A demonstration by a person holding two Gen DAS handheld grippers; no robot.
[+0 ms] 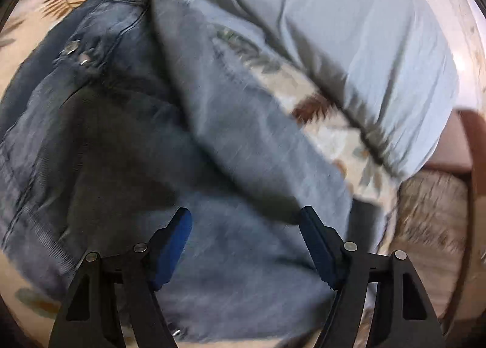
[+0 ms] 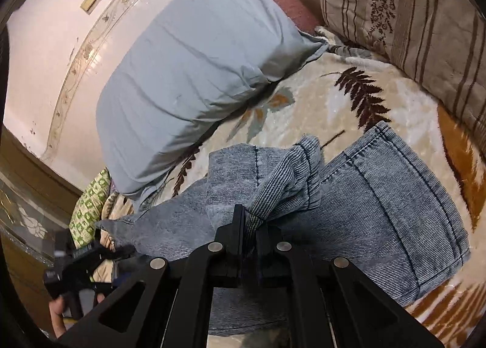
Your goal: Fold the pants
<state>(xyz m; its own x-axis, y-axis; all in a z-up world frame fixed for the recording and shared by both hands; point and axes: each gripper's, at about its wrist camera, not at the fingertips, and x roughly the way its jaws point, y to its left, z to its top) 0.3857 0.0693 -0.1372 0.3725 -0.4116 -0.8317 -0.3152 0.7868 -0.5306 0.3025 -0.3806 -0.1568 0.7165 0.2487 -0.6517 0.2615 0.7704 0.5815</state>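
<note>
The right gripper (image 2: 250, 226) is pinched tight on a bunched hem of the jeans (image 2: 379, 196), which lie on the leaf-print blanket (image 2: 319, 105) just ahead of and below it; a second leg spreads flat to its right. The left gripper (image 1: 246, 226) is spread wide, holding nothing, hovering close over the denim with the waist buttons (image 1: 73, 50) ahead to its left. The blue pillow (image 2: 188, 80) lies beyond, near the cloth but apart from it.

The step looks like carrying the hem over toward the waist. To do it well, the right should lift only enough to clear the lower layer and travel straight along the leg. The left is best pressed down on the cloth beneath it, pinning the fold line so nothing drags. Blur in the left view hides the exact seams.
</note>
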